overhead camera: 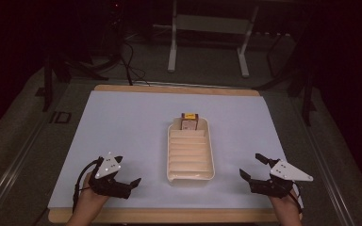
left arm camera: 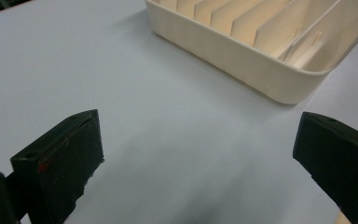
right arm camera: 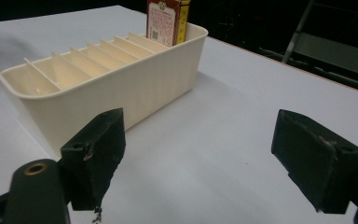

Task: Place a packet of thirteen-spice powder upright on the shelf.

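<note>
Both hand-held grippers, left (overhead camera: 125,175) & right (overhead camera: 253,165), gape empty; careless reach could tip the box (overhead camera: 189,121) in the slotted tray (overhead camera: 210,155).

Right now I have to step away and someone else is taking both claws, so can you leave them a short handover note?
Left claw: open, holding nothing, low over the white mat to the left of the cream divided tray.
Right claw: open, holding nothing, to the right of the tray.
Things: the tray sits mid-mat; one small red-and-yellow box stands upright in its far end slot.
Done: that one box is slotted.
Left: the other slots look empty; no further boxes are on the mat.
</note>
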### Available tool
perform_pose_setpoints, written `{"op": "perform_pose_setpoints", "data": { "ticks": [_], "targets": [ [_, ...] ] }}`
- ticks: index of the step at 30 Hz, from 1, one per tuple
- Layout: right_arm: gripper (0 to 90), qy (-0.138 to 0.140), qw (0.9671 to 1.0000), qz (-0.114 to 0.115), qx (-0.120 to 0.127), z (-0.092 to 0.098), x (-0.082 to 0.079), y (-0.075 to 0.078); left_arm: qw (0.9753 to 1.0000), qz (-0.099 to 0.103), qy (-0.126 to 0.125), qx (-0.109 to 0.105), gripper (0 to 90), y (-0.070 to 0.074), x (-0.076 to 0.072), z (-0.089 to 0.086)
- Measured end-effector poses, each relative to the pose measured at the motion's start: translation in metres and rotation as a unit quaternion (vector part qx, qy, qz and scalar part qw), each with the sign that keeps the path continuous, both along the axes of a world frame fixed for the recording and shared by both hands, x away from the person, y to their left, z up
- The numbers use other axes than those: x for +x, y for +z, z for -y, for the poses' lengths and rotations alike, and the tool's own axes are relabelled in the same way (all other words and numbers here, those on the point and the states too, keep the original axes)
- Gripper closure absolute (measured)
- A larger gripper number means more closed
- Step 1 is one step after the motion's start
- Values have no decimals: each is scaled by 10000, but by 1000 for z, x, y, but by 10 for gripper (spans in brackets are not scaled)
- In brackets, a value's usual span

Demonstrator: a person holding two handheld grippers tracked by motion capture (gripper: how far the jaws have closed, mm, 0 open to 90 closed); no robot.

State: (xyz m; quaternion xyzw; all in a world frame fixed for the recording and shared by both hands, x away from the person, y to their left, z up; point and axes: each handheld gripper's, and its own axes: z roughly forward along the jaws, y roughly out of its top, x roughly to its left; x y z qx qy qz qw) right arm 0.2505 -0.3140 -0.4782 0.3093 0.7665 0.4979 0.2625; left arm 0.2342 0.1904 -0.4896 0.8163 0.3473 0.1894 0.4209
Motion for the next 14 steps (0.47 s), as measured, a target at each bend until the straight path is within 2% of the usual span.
{"op": "perform_pose_setpoints", "data": {
  "ticks": [9,14],
  "targets": [
    [176,43,10000,-49,9,-1,0,-1,9999,-119,14,14,19,-2,2,0],
    [176,88,9999,-54,1,-1,1,-2,9995,-262,95,118,19,-6,5,-1]
  ]
}}
